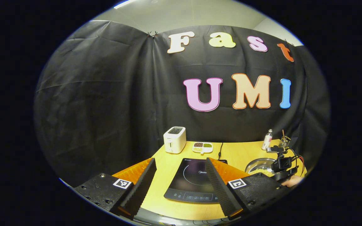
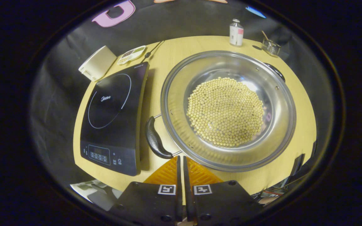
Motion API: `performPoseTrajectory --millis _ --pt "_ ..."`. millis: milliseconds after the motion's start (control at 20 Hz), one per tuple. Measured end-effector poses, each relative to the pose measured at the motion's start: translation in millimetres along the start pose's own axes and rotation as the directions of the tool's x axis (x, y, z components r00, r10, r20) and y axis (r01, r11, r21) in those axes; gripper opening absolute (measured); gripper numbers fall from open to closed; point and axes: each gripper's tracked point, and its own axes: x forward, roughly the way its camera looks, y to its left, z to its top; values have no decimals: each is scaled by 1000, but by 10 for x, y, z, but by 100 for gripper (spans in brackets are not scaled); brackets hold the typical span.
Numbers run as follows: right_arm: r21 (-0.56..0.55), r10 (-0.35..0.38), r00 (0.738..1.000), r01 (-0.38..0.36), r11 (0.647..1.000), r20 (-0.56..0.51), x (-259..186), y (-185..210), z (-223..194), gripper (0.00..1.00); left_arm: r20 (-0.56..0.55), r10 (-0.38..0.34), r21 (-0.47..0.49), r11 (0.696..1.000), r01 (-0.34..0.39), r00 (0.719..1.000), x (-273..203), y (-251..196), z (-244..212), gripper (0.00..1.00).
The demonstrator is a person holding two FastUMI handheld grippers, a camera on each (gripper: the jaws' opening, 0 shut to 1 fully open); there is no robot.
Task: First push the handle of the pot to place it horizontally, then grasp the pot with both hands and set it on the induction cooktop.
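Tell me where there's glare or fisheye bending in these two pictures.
Right gripper view: the pot shows bright glare on its far inner wall, and the induction cooktop edges bow outward. Left gripper view: even, dimmer light, a faint sheen on the cooktop glass, and the table edge curves strongly.

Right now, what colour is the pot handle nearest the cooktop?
Black, on the pot handle; clearest in the right gripper view.

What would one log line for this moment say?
left gripper: open, above induction cooktop | right gripper: shut, empty, near pot handle | pot: on table, off cooktop
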Motion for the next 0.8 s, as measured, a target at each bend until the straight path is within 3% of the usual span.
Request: performPoseTrajectory --millis 800 --pt "86 11 1000 -13 996 25 304 503 500 7 -57 2 -40 999 -5 998 209 11 -145 96"
